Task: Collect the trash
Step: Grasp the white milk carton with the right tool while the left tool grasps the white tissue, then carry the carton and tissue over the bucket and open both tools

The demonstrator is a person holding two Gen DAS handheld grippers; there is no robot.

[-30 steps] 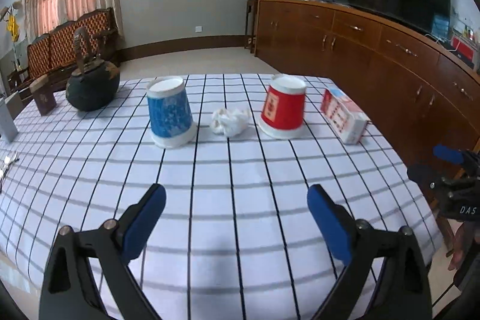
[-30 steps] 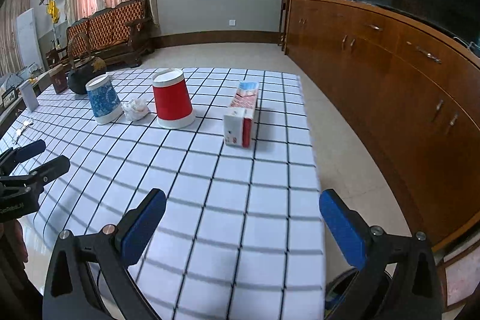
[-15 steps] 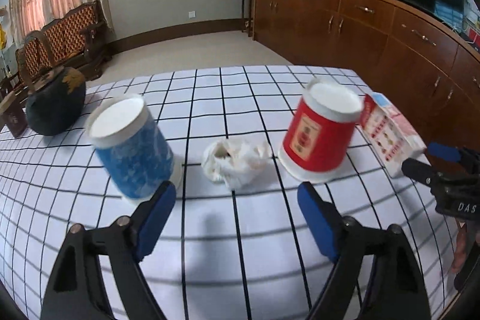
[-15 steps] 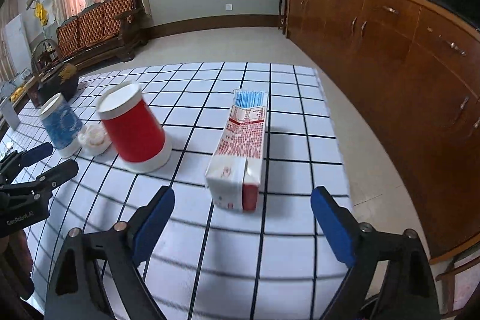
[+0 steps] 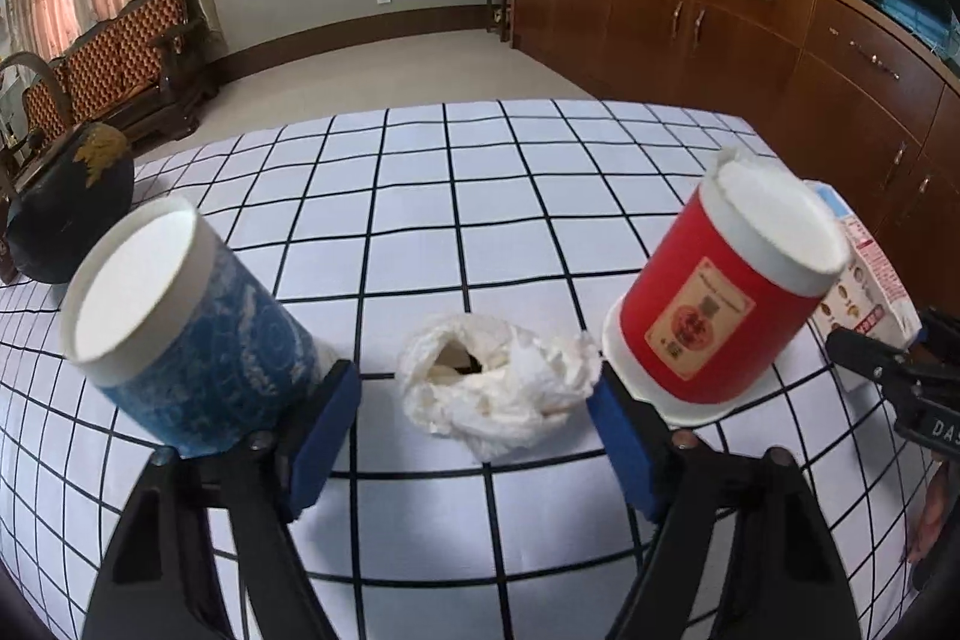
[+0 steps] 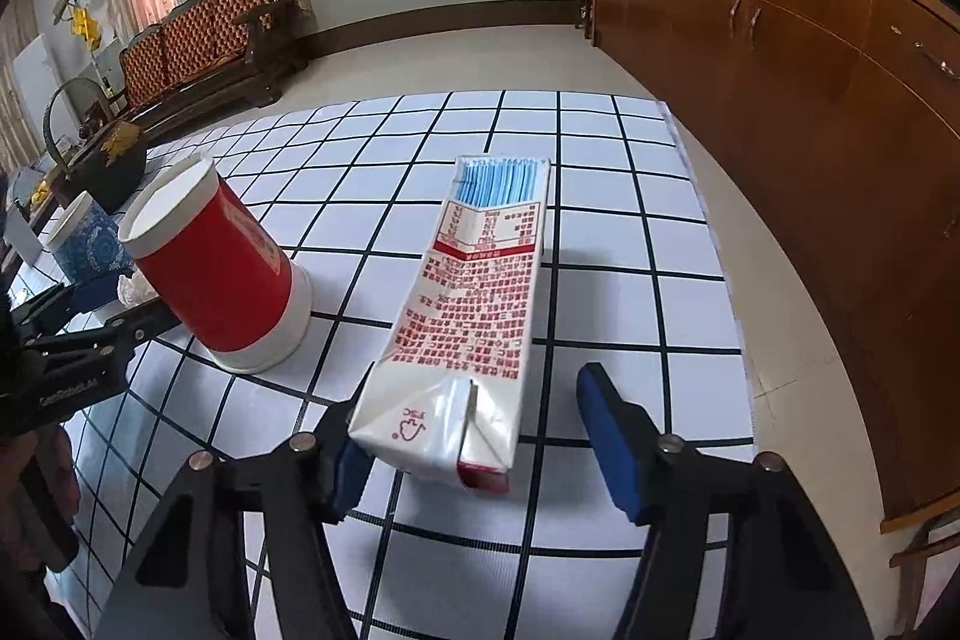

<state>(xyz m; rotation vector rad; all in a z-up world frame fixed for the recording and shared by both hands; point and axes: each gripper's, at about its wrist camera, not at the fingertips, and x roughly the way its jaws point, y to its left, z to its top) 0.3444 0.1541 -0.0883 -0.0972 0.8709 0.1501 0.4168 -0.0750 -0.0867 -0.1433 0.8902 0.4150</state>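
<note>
My left gripper (image 5: pixel 474 406) has just been closing; its fingers (image 5: pixel 327 430) bracket the crumpled tissue (image 5: pixel 498 388) on the counter (image 5: pixel 480 184) without pressing it — blue cup (image 5: pixel 186 328) to its left, red cup (image 5: pixel 720 304) to its right. My right gripper (image 6: pixel 474 436) has also been closing round the milk carton (image 6: pixel 474 316) lying flat — left finger touching, right finger (image 6: pixel 612 442) apart.

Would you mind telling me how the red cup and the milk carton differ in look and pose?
The red cup is round and stands upside down on its rim; the carton is a long box lying flat on its side. The cup is red with white bands; the carton is white with red print and a blue end. The carton lies between the right gripper fingers; the cup stands apart, beside it. Both rest on the checked cloth.
</note>
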